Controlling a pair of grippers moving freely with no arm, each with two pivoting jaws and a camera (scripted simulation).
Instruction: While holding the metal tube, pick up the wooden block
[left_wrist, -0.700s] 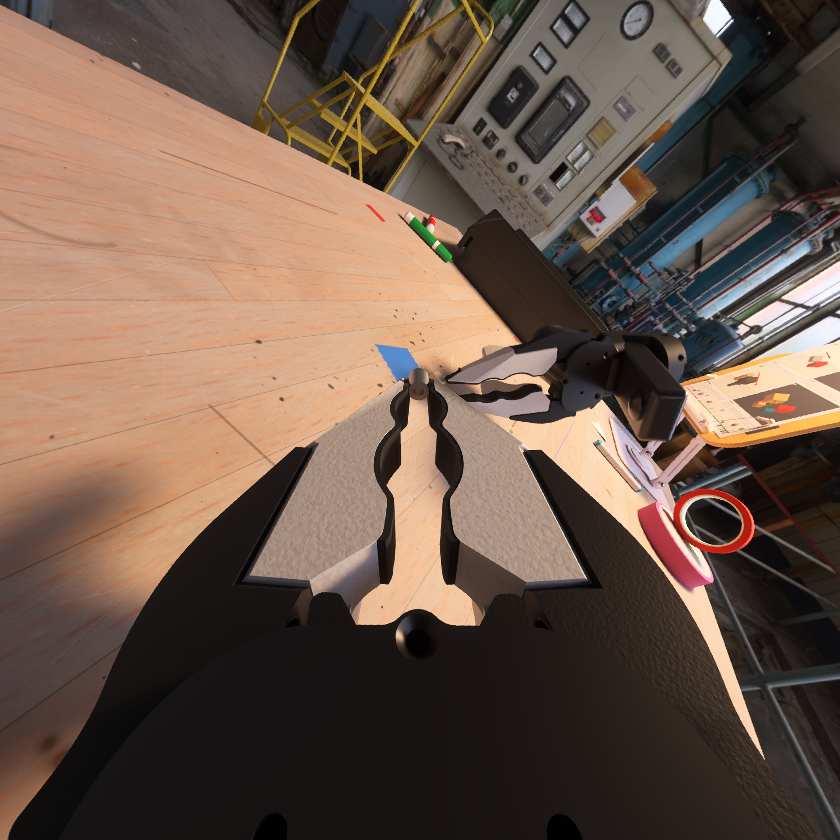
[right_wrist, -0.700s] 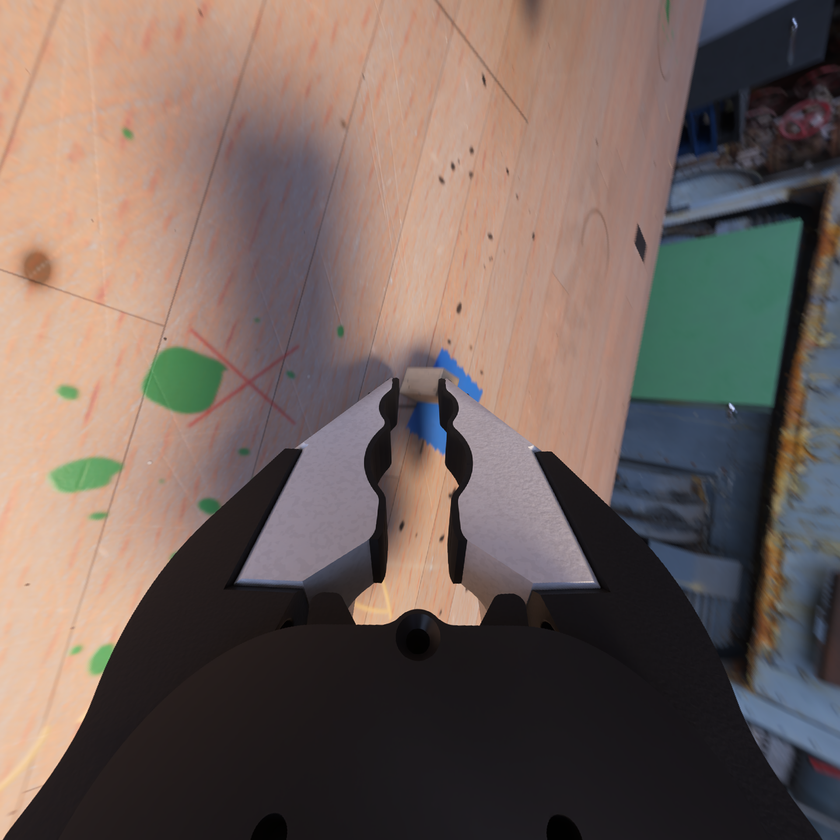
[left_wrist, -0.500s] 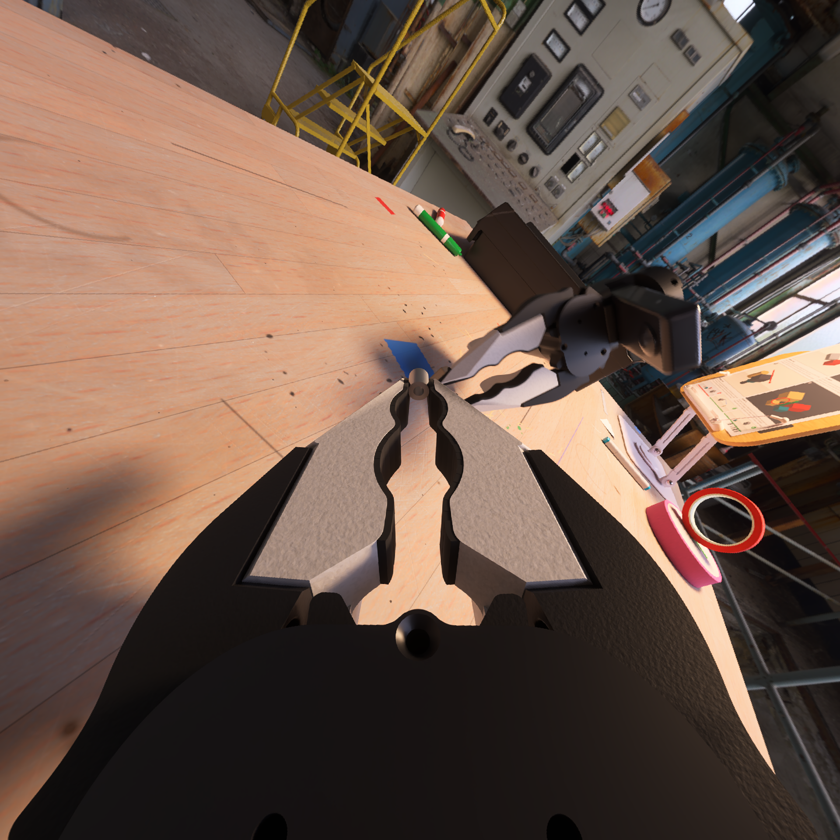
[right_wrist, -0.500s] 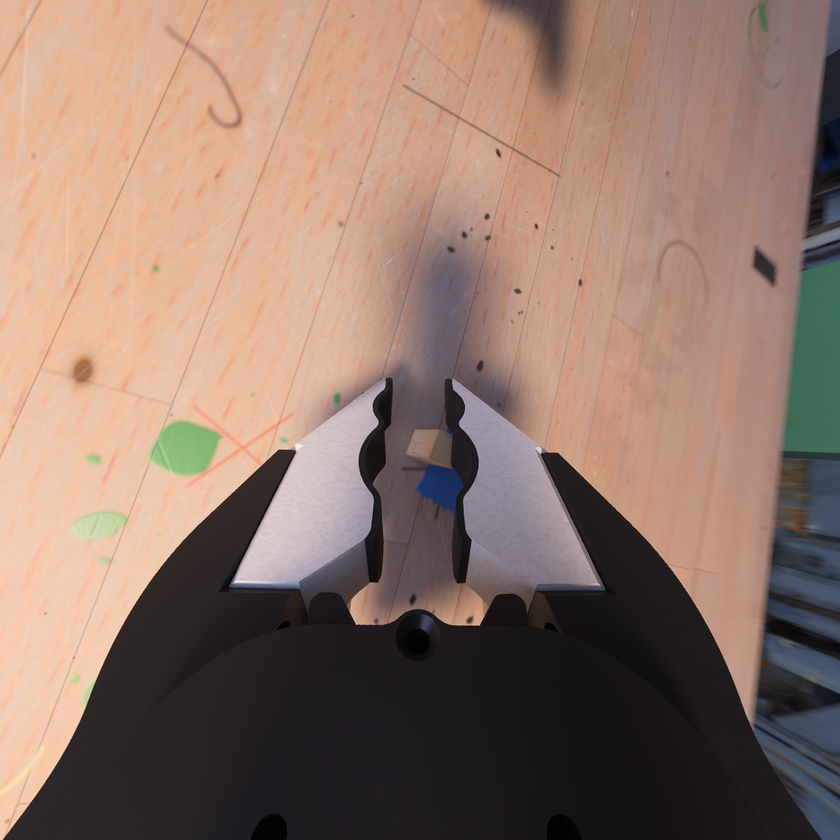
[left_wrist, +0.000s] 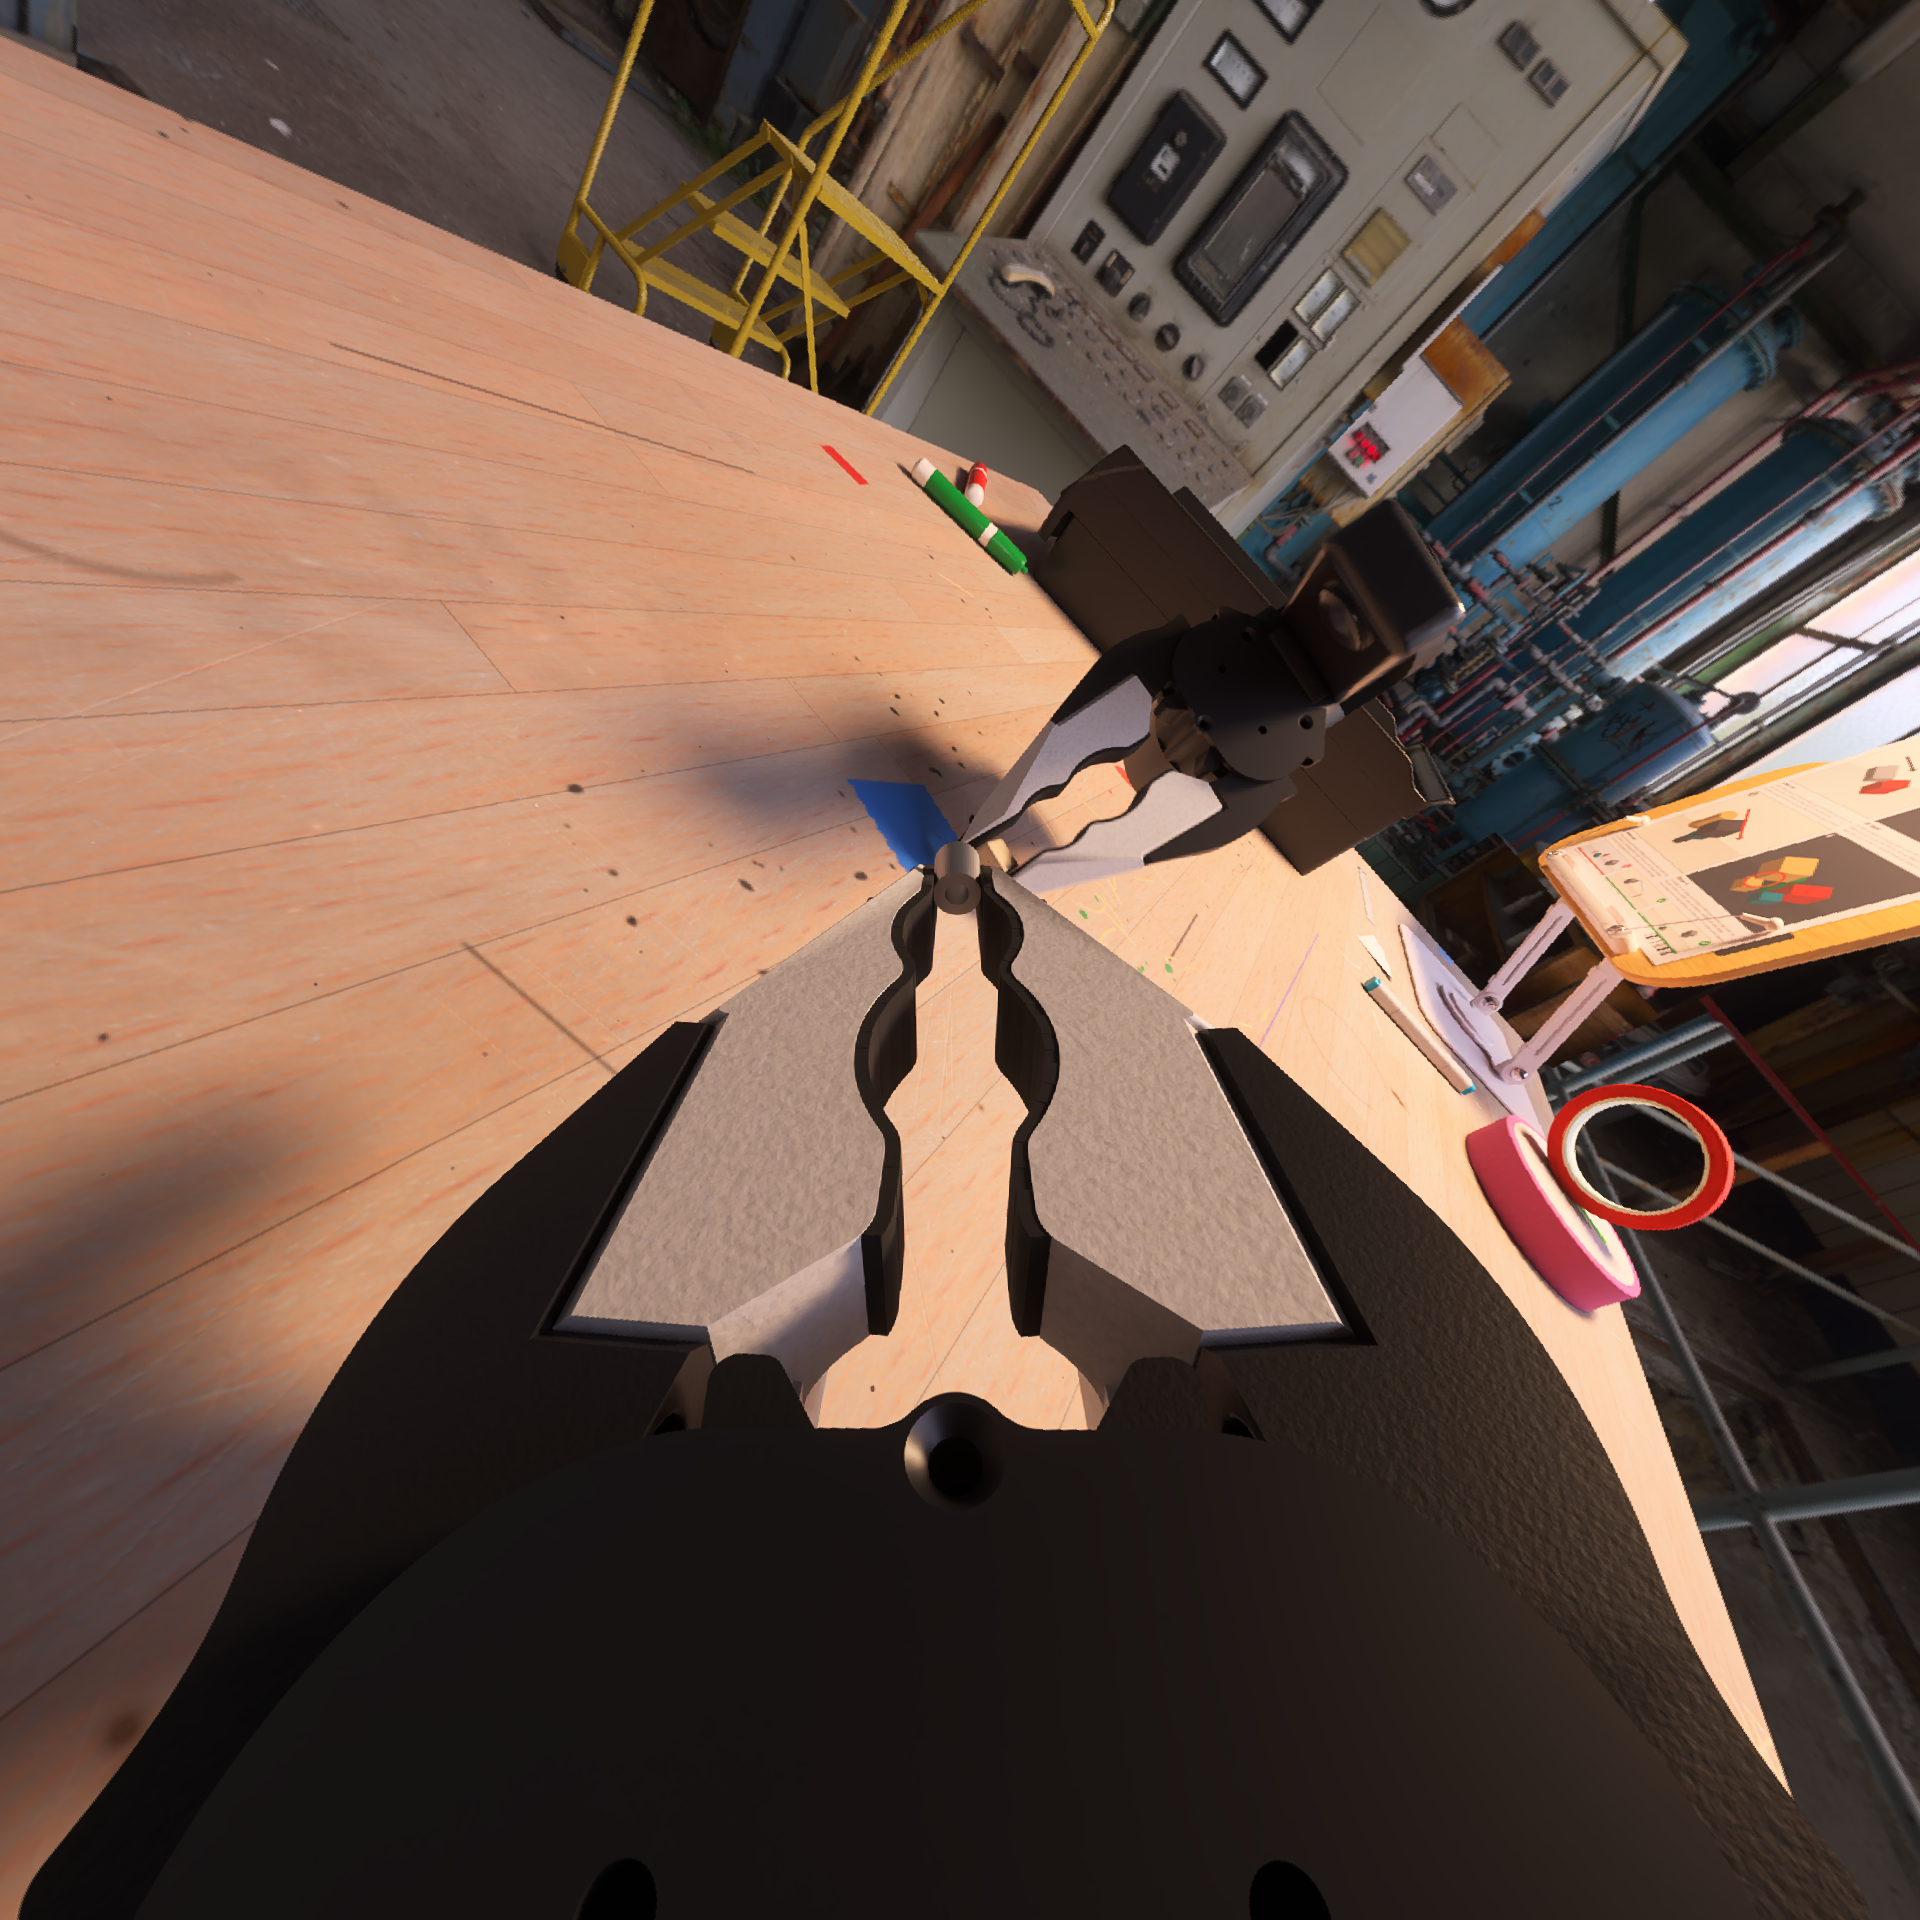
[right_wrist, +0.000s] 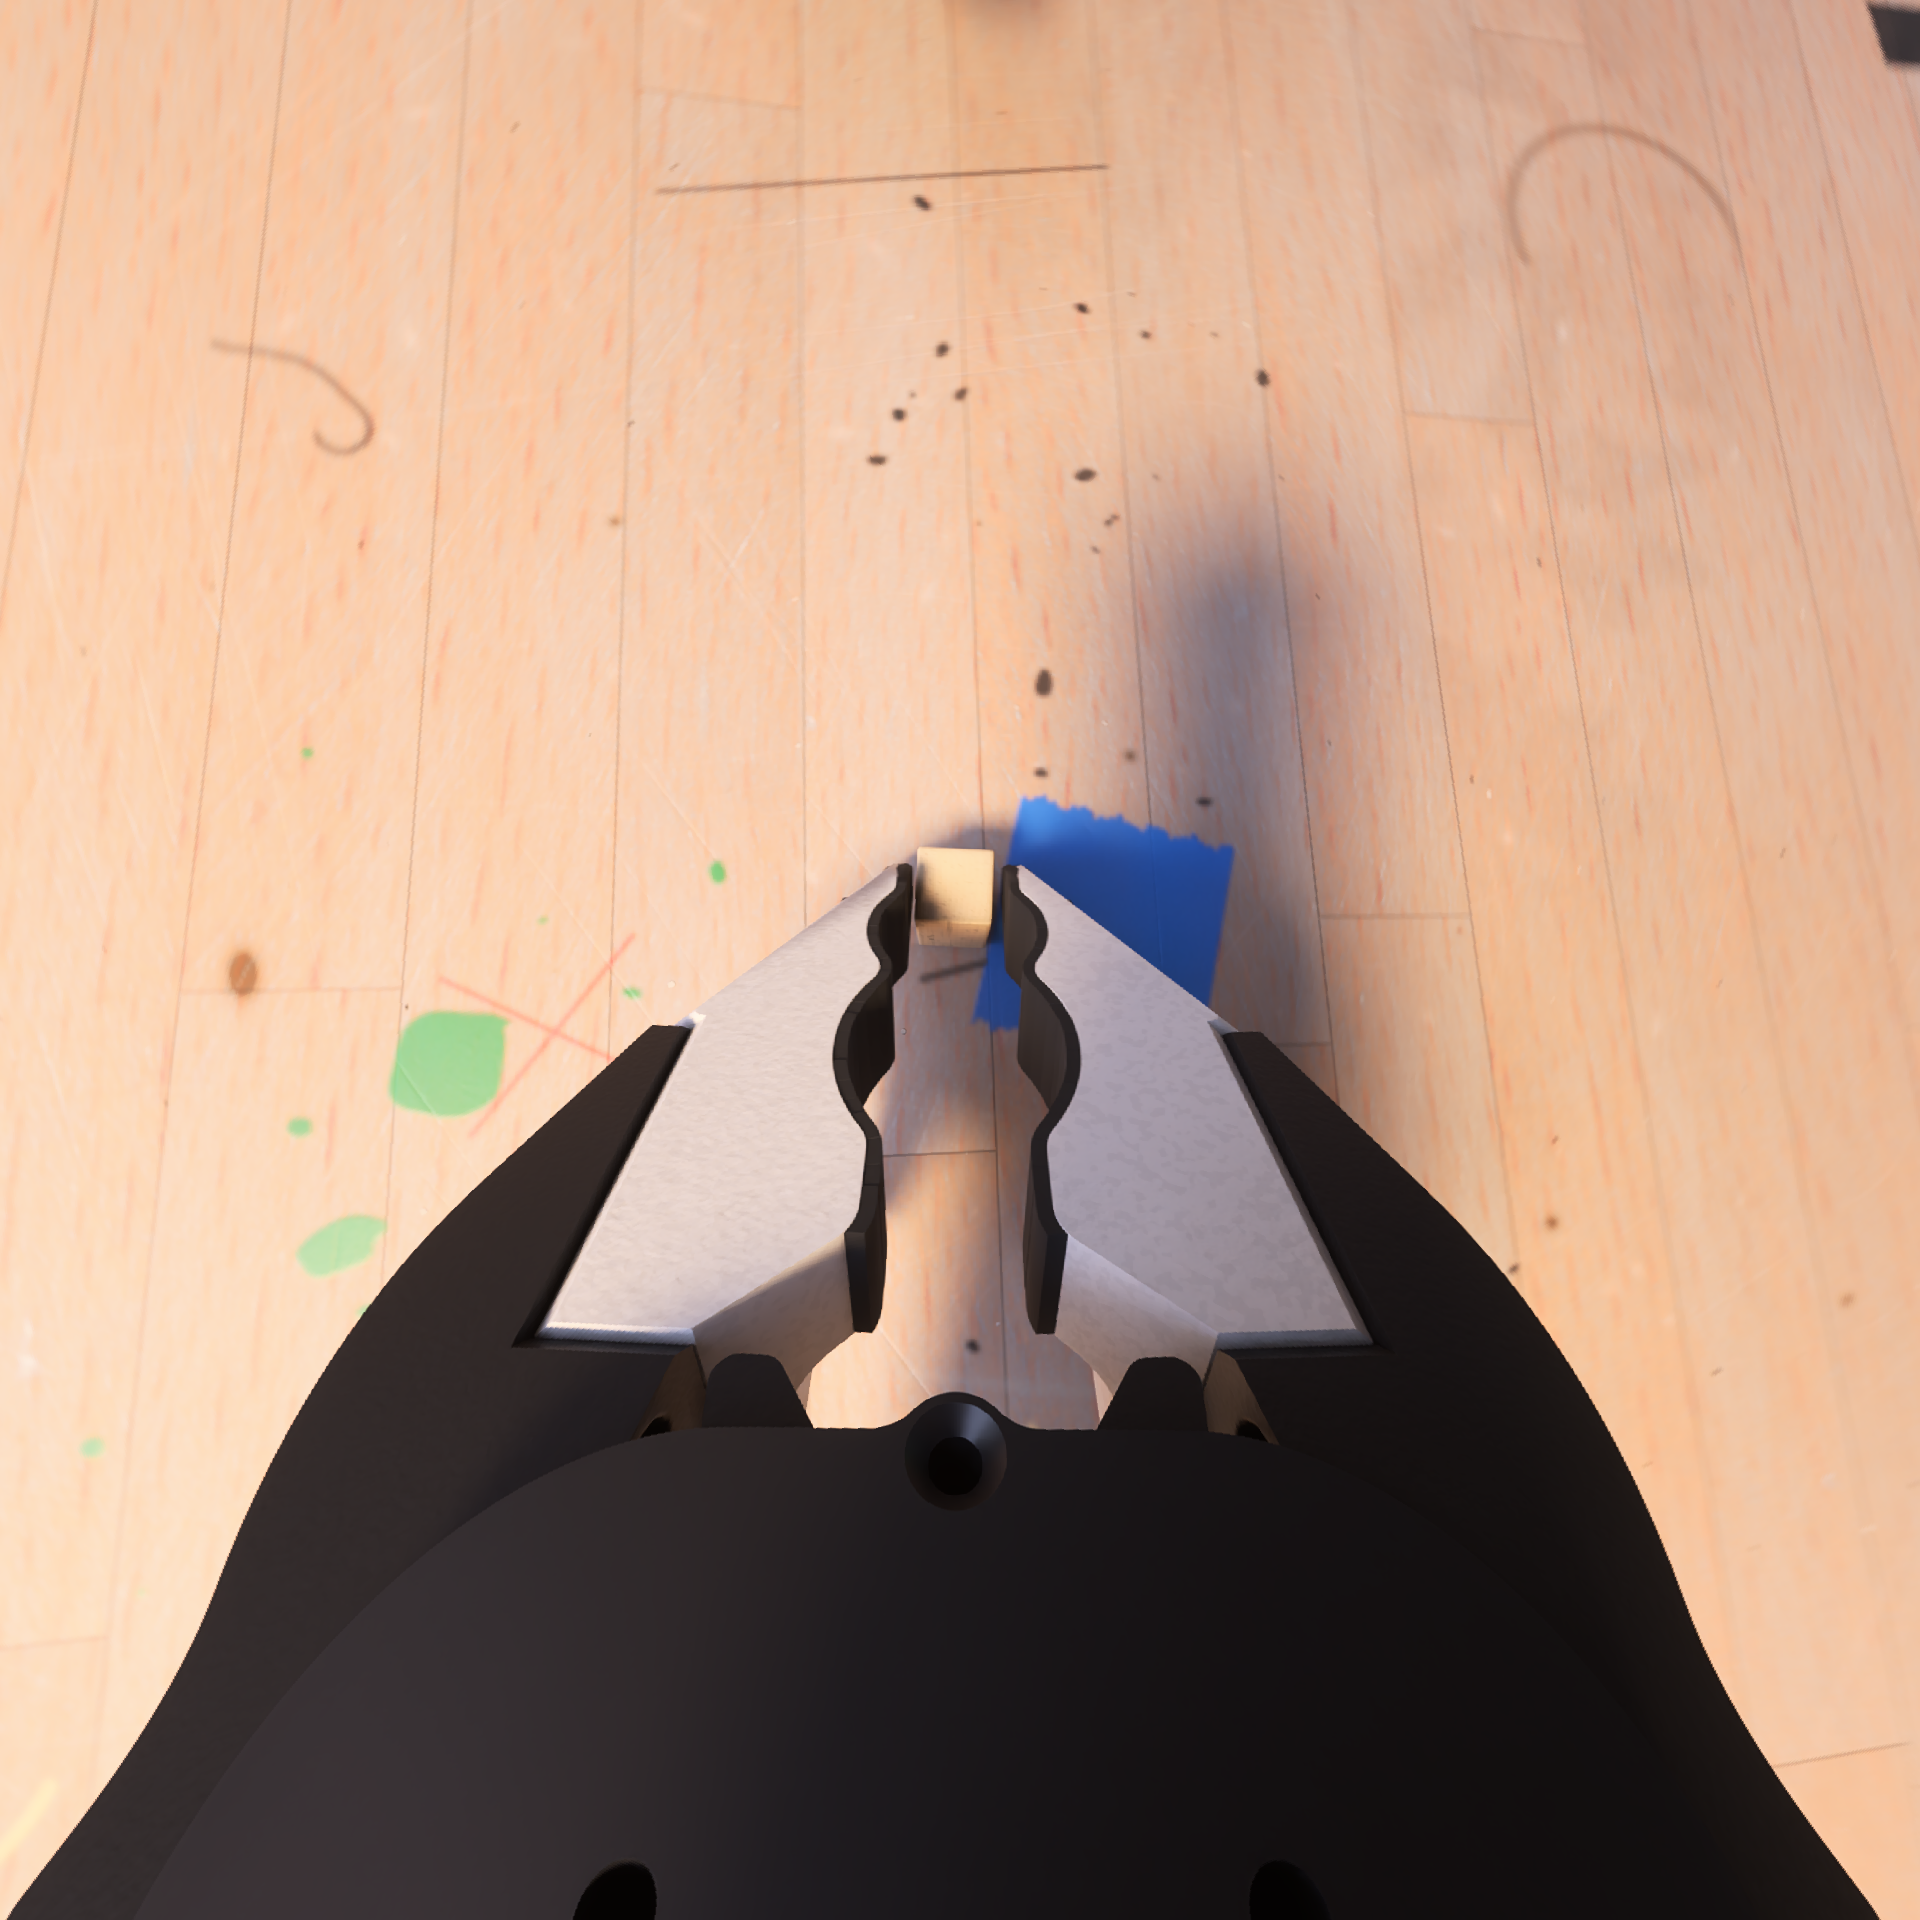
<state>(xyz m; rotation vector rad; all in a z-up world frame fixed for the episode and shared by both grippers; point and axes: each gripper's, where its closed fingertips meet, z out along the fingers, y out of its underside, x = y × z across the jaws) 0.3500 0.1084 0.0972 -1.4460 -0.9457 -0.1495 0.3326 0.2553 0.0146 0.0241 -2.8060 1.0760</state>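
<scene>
My left gripper (left_wrist: 956, 902) is shut on a small grey metal tube (left_wrist: 956, 875), held end-on at its fingertips just above the wooden table (left_wrist: 416, 623). My right gripper (right_wrist: 956, 883) is closed on a small pale wooden block (right_wrist: 953, 899) at its fingertips, low over the table beside a blue tape patch (right_wrist: 1132, 904). In the left wrist view the right gripper (left_wrist: 995, 847) slants down from the right. Its tips are right behind the tube, and a sliver of the block (left_wrist: 1001, 854) shows between them.
A green marker (left_wrist: 971, 516) and a black box (left_wrist: 1143, 561) lie farther back. Pink (left_wrist: 1538, 1226) and red (left_wrist: 1642, 1153) tape rolls sit at the table's right edge, near an orange board on a stand (left_wrist: 1756, 883). Green paint spots (right_wrist: 447, 1060) mark the table on the left.
My right gripper has swung round and tipped steeper. Its jaws widened, then narrowed onto the block, now at the fingertips. My left gripper still holds the tube.
</scene>
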